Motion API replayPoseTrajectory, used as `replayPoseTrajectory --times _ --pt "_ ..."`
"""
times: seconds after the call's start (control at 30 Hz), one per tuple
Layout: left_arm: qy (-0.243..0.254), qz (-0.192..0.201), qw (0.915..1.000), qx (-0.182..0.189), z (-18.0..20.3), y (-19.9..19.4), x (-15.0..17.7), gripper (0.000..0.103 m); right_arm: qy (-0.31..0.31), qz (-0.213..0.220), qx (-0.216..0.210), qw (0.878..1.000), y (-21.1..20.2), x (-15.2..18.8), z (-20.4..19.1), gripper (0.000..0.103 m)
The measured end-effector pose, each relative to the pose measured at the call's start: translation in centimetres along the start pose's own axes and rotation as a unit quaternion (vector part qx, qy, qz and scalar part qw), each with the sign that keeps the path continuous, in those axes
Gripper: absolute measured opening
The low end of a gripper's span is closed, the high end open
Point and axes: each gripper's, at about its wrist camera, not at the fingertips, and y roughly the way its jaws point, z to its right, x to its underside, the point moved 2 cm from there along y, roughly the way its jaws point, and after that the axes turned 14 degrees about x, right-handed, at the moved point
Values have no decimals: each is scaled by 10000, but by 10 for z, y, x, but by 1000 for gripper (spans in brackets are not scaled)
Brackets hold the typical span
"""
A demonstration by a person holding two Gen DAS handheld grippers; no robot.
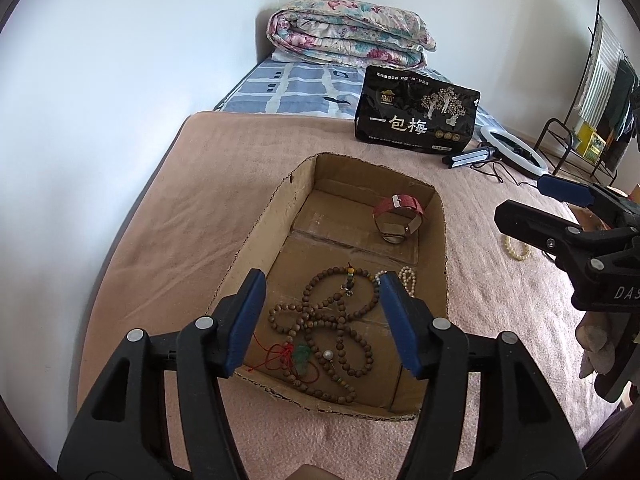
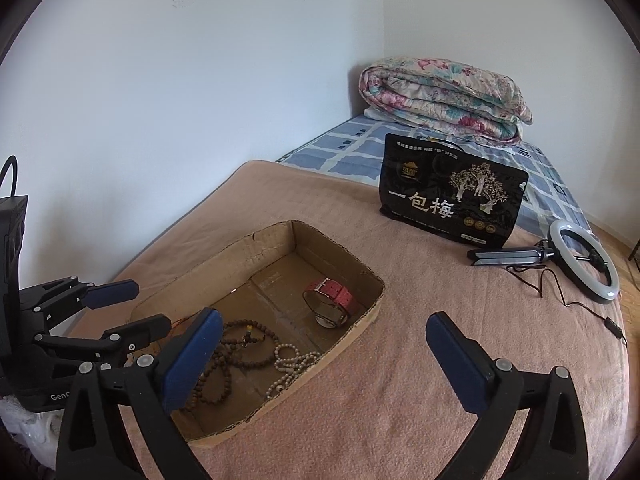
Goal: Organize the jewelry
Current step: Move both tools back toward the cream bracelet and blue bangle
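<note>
With both the left gripper and right gripper gaping empty over the box, fetch the bracelet lying just beside it.

Cardboard box sits on blanket over bed. In the box: watch at far end; wooden bead string at near end; pearl string just right of the beads, against box wall. Pendant on cord lies at near edge of beads. Outside the box to the right on blanket: pearl bracelet. Behind the box: snack bag, upright. Ring light right of bag, lying flat. Folded quilt at far end of bed, in wall corner.
</note>
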Motion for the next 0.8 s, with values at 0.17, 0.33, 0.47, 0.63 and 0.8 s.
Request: replayPoseTrajectory --times 0.17,0.33,0.47,0.63,0.8 --pt "100 -14 9999 12 7 1 -2 61 150 -41 134 9998 -2 4 16 103" --pt "207 -34 9998 41 18 3 -5 61 228 -26 278 9993 -7 9 37 103" --pt "294 -32 9995 100 32 6 -9 61 332 -46 388 9987 -11 14 58 103" --pt "389 -35 9990 221 49 10 -16 61 453 -77 604 9971 -15 20 88 103" --pt "507 -13 9983 297 68 16 -20 61 545 -118 848 9948 -18 28 118 103"
